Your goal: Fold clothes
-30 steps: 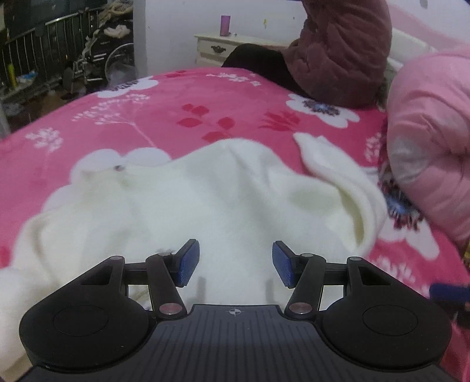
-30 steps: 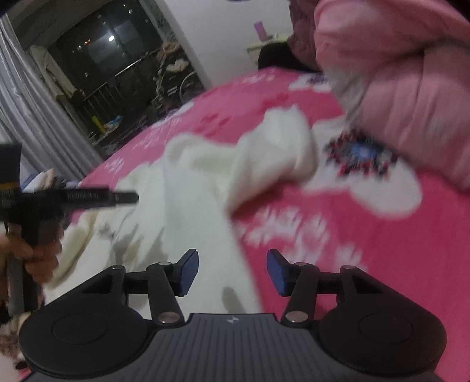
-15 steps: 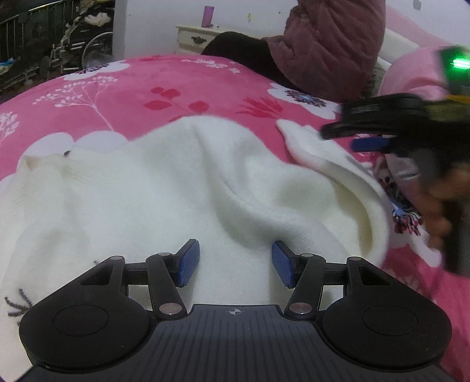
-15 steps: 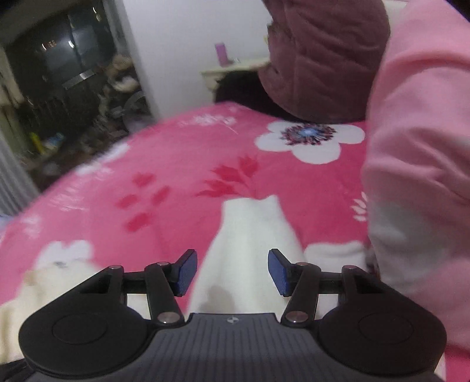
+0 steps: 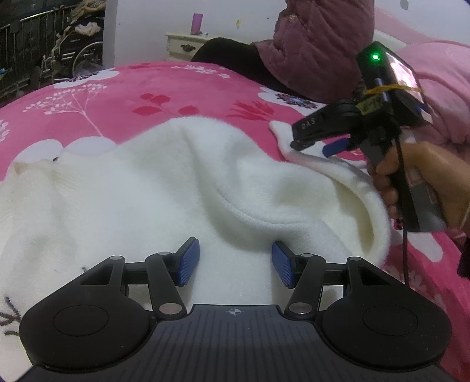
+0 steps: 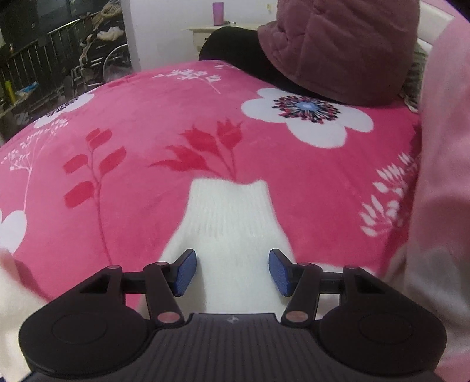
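Plainly, no fold is seen: the white sweater (image 5: 176, 191) lies rumpled on the bed (image 6: 147, 132). Left tongs (image 5: 236, 261) are spread above its body; right tongs (image 6: 232, 271) are spread astride the sleeve cuff (image 6: 232, 205) (ungripped). All folding is judged outstanding.

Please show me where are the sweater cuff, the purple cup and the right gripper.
sweater cuff (image 6: 229, 202): right wrist view, on its ribbed end.
purple cup (image 5: 197, 23): left wrist view, on its side wall.
right gripper (image 6: 232, 272): right wrist view, midway between the blue fingertips.
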Demonstrator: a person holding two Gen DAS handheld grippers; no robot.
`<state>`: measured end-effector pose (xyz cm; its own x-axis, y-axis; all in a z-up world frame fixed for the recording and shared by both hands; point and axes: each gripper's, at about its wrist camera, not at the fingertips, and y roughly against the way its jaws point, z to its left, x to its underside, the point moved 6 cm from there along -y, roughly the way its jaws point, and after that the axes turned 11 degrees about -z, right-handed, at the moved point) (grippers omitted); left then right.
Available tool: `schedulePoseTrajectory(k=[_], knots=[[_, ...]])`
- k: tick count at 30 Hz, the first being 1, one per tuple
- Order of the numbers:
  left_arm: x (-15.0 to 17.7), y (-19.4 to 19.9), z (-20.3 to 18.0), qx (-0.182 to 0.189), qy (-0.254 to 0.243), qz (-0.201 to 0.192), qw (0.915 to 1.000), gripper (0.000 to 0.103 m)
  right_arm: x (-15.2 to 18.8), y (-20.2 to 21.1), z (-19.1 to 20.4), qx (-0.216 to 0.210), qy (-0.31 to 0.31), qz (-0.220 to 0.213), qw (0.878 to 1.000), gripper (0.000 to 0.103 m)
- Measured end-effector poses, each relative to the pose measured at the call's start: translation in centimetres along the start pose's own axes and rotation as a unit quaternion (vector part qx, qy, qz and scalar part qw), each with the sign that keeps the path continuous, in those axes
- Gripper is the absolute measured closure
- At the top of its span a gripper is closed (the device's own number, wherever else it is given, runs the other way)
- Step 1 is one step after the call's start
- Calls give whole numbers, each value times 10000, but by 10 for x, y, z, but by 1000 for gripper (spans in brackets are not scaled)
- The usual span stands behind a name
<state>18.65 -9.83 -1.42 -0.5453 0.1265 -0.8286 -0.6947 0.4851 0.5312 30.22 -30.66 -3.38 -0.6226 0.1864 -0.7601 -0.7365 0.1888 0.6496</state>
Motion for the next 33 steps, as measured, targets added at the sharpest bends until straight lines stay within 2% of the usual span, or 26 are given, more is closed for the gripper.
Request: schedulePoseTrajectory(k=[3,4,5,6,7,10,15,17,21,23,26,27,29,31,33], knots=[[1,0,1,15,32,-23,10000,48,-2,-5,0,-109,133,119,9998,42],[1,0,1,16,38,-27,10000,48,-2,-5,-2,-147,179,149,9996,55],[1,0,0,17,45,-31,10000,48,-2,-3,-5,-160,239,169,9994,63],[1,0,1,18,58,-38,10000,48,-3,-1,-7,-156,353,187,9991,84],[1,0,1,19,56,-53,10000,48,-4,2,-9,-174,447,199,9987,91],[2,0,1,32,60,-101,9999,48,-11,13,-19,-206,508,113,9984,97],[-3,1,4,130,227,-126,9996,48,-52,70,-28,-628,56,-925,9937,97],[-4,0,5,160,232,-116,9995,48,-67,90,-31,-741,-92,-1199,9900,97],[-2,-2,3,121,232,-125,9996,48,-81,102,-38,-820,-287,-1274,9880,97],[-1,-2,3,105,243,-140,9996,48,-74,102,-44,-692,-299,-1133,9907,96],[0,-2,3,99,252,-142,9995,48,-57,92,-50,-167,-25,-759,9970,77],[0,-2,3,98,248,-143,9995,48,-55,93,-50,-62,81,-756,9971,77],[0,-2,2,94,258,-145,9995,48,-53,98,-46,22,215,-856,9961,68],[1,-2,2,91,266,-147,9995,48,-57,104,-36,-45,203,-1027,9945,47],[1,-3,3,86,253,-143,9995,47,-59,101,-22,-168,313,-1022,9941,40]])
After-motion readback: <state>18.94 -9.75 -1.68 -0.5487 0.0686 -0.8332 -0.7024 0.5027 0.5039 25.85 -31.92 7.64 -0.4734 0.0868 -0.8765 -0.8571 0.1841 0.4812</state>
